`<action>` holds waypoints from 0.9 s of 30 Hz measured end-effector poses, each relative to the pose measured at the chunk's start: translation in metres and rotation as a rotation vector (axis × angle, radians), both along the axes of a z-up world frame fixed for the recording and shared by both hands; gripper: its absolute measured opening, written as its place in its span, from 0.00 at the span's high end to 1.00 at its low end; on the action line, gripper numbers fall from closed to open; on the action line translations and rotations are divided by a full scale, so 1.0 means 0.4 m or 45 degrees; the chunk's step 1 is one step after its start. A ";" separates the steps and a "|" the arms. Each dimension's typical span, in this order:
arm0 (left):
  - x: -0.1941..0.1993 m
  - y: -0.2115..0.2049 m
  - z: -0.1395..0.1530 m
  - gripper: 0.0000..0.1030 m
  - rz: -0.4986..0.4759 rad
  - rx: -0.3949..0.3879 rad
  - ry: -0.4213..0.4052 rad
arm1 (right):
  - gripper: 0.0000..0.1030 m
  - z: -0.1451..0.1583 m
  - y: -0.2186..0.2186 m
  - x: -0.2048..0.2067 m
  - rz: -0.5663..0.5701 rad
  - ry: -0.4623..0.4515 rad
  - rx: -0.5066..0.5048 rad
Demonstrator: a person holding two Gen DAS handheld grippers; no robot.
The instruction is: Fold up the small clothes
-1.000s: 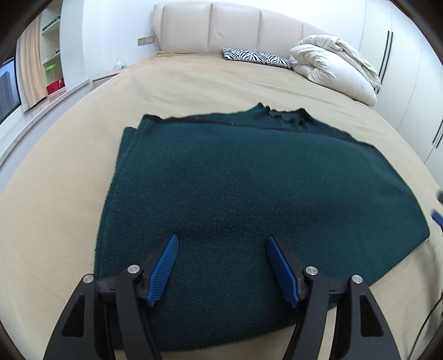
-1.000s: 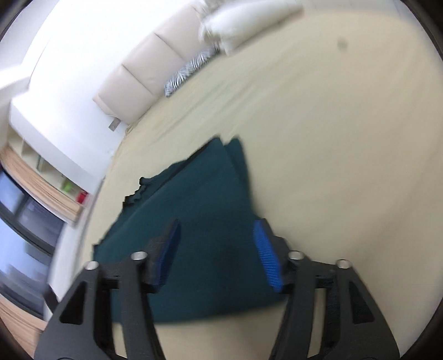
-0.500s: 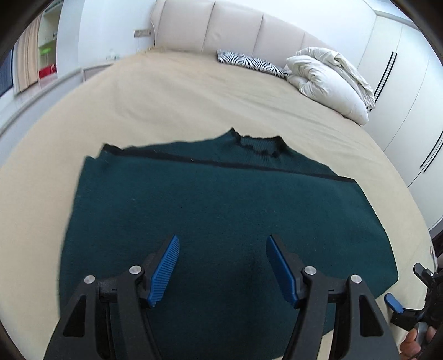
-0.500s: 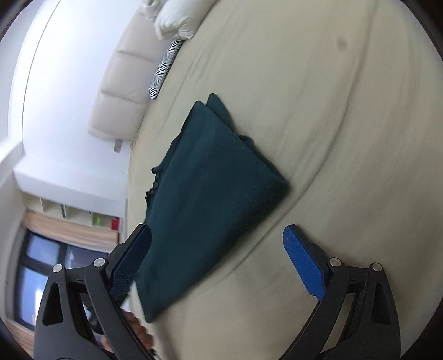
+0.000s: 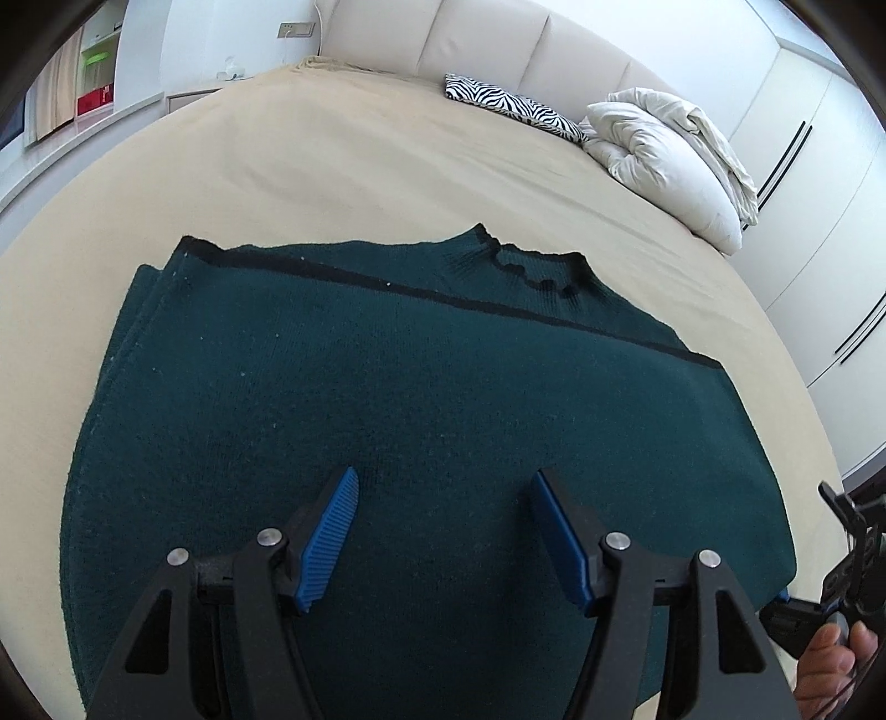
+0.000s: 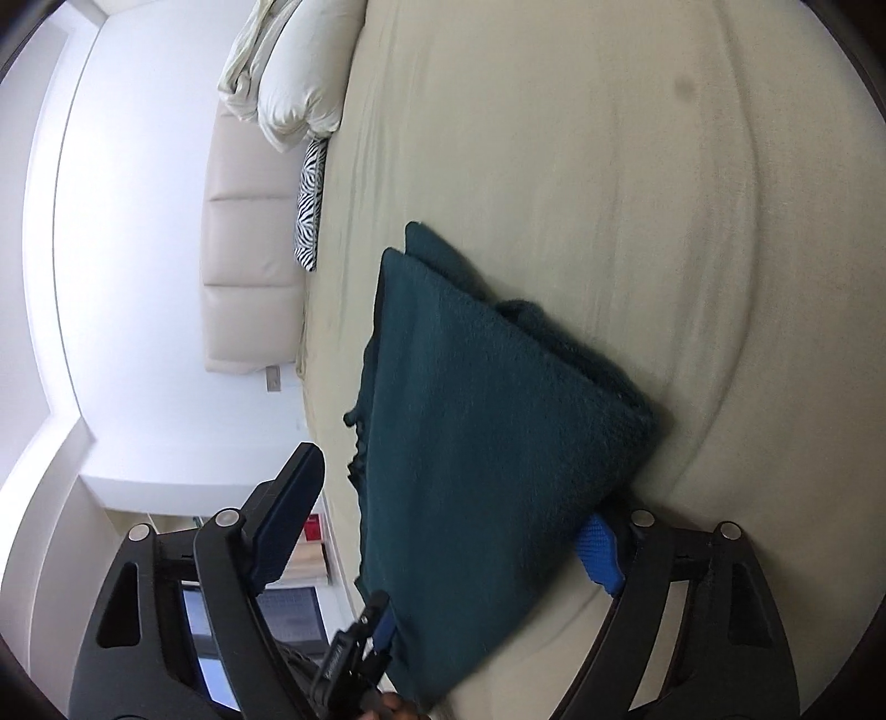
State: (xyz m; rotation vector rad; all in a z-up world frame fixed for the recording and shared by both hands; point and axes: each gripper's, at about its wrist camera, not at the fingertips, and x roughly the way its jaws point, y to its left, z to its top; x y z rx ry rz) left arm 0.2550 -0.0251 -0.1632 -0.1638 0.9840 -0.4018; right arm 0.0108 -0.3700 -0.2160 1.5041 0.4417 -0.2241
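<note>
Straddling the folded green sweater's (image 6: 487,421) corner, the right gripper (image 6: 443,531) has just narrowed, pads not yet pressing. Left gripper (image 5: 443,531) hovers above the knit, fingers apart.

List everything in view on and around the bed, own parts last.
sweater: 1, dark green, folded, flat on the near part of the bed
bed: 1, beige sheet, fills most of both views
headboard: 1, cream, padded, far end of bed
zebra pillow: 1, black and white, against the headboard
duvet: 1, off-white, bundled at the far right corner
wardrobe: 1, white, right of the bed
shelves: 1 unit, white, far left, red box inside
left claw: 1, black with blue pads, open above the sweater
right claw: 1, black with blue pads, open around the sweater's edge, jaws just closing
hand: 1, on the right claw's handle
</note>
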 end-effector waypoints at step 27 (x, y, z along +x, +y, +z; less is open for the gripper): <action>0.005 0.150 0.012 0.53 0.084 -0.292 0.055 | 0.87 0.196 0.121 0.214 0.221 0.179 -0.673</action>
